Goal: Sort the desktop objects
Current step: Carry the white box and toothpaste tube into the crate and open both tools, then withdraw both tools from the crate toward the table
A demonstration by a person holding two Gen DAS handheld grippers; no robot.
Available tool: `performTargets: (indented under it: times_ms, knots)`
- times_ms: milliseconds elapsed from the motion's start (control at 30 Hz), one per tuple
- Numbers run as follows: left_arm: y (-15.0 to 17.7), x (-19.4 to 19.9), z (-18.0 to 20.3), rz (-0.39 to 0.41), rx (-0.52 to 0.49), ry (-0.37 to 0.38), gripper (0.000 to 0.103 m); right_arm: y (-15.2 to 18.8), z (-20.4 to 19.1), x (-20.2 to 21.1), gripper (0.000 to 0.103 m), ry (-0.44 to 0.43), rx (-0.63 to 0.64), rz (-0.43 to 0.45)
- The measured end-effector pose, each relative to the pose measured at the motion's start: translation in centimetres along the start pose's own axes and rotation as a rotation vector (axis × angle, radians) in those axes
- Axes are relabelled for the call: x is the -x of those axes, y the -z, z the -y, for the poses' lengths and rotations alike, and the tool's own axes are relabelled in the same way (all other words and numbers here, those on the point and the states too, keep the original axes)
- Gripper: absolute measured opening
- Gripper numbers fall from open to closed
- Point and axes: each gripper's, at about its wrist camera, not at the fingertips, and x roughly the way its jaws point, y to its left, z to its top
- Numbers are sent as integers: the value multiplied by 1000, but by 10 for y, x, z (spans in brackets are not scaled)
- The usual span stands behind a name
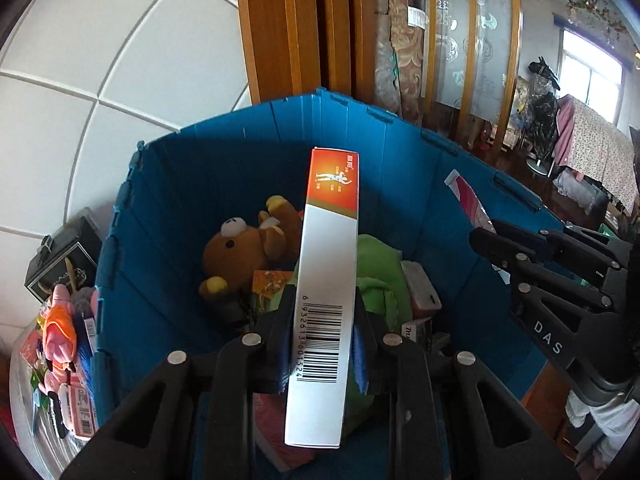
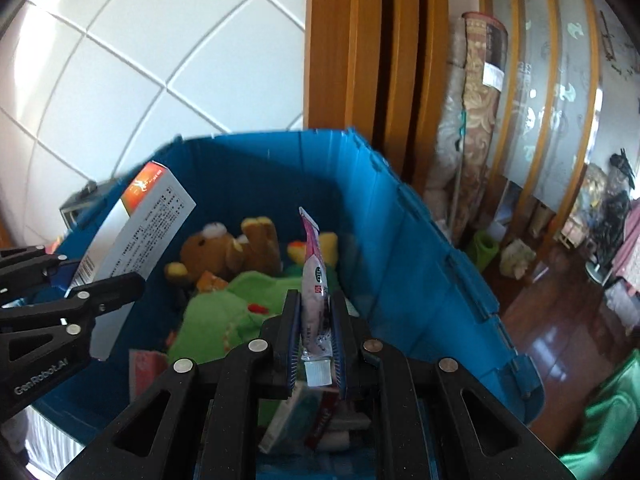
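White wall tiles back a blue storage bin [image 1: 168, 208] holding a teddy bear [image 1: 240, 252]. Above it, left gripper [image 1: 322, 340] fingers clamp a medicine box [image 1: 328, 264]; right gripper [image 2: 316, 340] fingers pinch a pink tube [image 2: 314, 276].

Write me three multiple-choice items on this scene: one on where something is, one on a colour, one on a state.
1. Where does the brown teddy bear lie?
A. inside the blue bin
B. on the wooden floor
C. on the tiled wall

2. What colour is the top end of the box in the left gripper?
A. purple
B. orange
C. black

3. What state is the right gripper in?
A. open and empty
B. shut on nothing
C. shut on the pink tube

Key: 1 A, the bear rests among items in the bin; 2 B, its upper panel is orange; 3 C, both pads press the tube.
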Motion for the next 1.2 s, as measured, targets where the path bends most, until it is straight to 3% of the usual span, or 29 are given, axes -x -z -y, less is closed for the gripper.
performTargets:
  times_ms: [133, 367, 433, 467, 500, 533, 600, 900, 1200]
  knots:
    - [2, -12, 2, -59, 19, 32, 23, 8, 4, -19, 14, 16, 25, -63]
    - [7, -12, 5, -75, 24, -8, 24, 19, 8, -36, 15, 57, 56, -87]
    - [9, -9, 4, -71, 29, -17, 37, 21, 8, -40, 17, 89, 65, -83]
    - [9, -9, 2, -66, 33, -22, 42, 20, 8, -40, 25, 97, 66, -77]
    - [9, -8, 1, -60, 37, -28, 53, 20, 8, -40, 41, 99, 63, -71]
    - [9, -7, -1, -51, 40, -28, 60, 20, 9, -40, 51, 103, 62, -67]
    - [9, -5, -4, -37, 43, -34, 66, 18, 7, -36, 70, 114, 70, -43]
    - [10, 9, -16, 4, 69, -53, 66, 11, 4, -25, 96, 133, 81, 12]
    - [18, 41, -37, 110, 110, -76, 66, 12, -3, -22, 102, 214, 105, 64]
